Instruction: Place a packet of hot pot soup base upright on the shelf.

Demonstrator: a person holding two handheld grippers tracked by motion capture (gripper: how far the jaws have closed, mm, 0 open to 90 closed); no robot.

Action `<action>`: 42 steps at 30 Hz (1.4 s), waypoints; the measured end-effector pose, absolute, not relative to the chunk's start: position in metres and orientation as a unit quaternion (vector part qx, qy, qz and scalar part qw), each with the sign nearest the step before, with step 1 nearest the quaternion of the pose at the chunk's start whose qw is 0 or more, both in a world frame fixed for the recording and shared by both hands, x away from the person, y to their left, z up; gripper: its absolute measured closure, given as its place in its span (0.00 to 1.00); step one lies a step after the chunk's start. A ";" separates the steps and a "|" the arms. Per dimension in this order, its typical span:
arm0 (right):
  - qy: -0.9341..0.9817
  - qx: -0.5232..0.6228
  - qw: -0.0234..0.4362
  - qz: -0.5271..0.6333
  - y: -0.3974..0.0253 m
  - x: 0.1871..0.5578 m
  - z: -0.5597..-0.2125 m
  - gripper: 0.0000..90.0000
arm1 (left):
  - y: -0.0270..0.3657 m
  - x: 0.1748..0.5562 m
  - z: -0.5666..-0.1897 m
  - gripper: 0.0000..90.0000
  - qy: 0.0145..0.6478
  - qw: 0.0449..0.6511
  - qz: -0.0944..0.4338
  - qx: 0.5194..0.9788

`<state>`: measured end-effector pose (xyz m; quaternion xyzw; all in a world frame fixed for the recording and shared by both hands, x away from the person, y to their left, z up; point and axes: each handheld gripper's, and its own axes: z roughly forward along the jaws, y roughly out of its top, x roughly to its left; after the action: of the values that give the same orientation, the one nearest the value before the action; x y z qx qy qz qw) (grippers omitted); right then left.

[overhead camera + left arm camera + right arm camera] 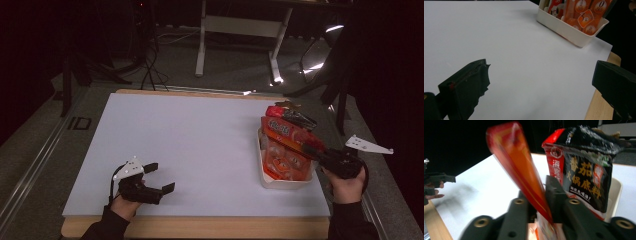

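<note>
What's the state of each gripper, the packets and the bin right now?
Left gripper: open, jaws wide apart, holding nothing, low over the white table.
Right gripper: shut on orange packet, gripped edge-on over the bin.
Orange packet: pinched, tilted, partly above the bin.
Red-and-black packet: upright in the bin, not gripped.
White bin: upright near the table's right edge, holding packets.

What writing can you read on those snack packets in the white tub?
"番茄火锅底料" on the red and black packet; the smaller print on it is too blurred to read.
"3" and "0" on the orange packets in the white tub; the print beside them is too small.
The orange packet in the right gripper: blurred.
</note>
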<state>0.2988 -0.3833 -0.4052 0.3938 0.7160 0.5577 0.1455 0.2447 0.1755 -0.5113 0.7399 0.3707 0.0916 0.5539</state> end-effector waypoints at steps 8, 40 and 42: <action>0.712 0.377 0.186 0.562 -0.368 0.289 -0.363 0.69 | 0.175 0.244 -0.512 0.01 0.359 0.567 0.090 0.736; 0.751 0.285 0.155 0.575 -0.275 0.277 -0.339 0.14 | 0.175 0.241 -0.512 0.01 0.353 0.562 0.096 0.742; 0.752 0.282 0.149 0.576 -0.273 0.277 -0.341 0.14 | 0.175 0.241 -0.512 0.01 0.352 0.565 0.095 0.740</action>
<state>0.2770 -0.2730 -0.3411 0.2818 0.7525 0.5763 0.1491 0.2408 0.1748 -0.5117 0.7402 0.3524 0.0955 0.5647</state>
